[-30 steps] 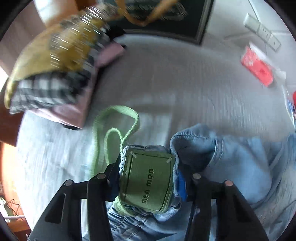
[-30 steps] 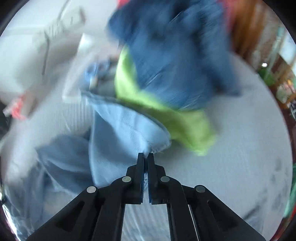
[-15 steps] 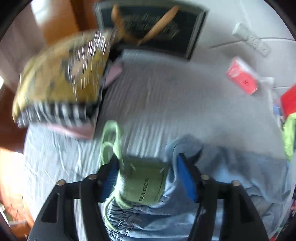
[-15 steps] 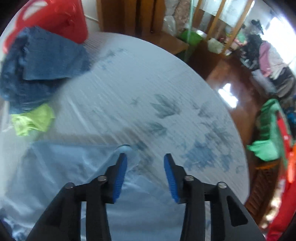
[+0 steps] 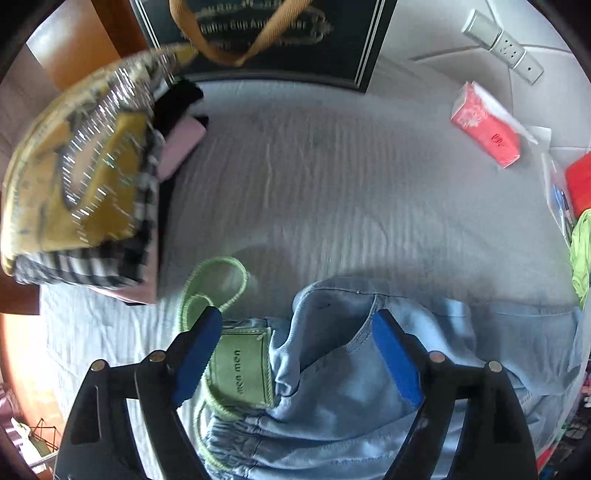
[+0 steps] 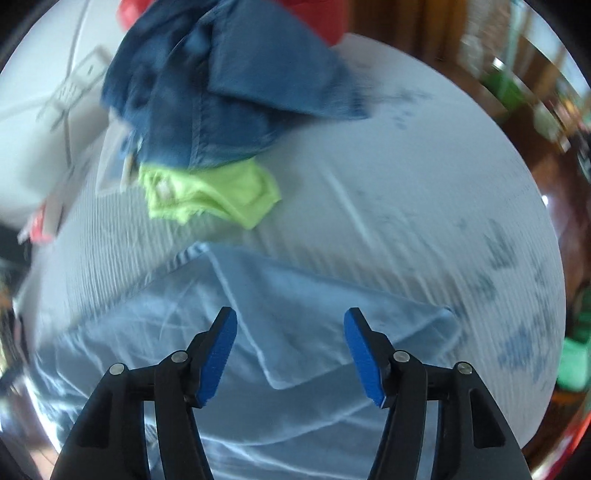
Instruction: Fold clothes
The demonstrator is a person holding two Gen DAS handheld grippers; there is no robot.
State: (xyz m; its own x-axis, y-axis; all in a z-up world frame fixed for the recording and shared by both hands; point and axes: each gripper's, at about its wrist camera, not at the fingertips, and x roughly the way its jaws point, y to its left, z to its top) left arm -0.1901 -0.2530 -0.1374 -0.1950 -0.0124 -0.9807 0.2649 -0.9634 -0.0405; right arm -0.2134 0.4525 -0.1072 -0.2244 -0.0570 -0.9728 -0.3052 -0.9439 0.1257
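Observation:
Light blue denim trousers lie on the grey bedsheet. Their waistband carries a green "men men" patch and a green drawstring. My left gripper is open over the waistband, holding nothing. In the right wrist view the trouser leg lies spread flat. My right gripper is open just above it, empty.
A stack of folded clothes sits at the left. A dark bag stands at the back. A red box and a power strip lie at the right. A dark blue garment on a lime one lies beyond the leg.
Both grippers have opened and let go of the trousers: the left released the waistband patch, the right released the leg hem. The trousers now lie on the sheet.

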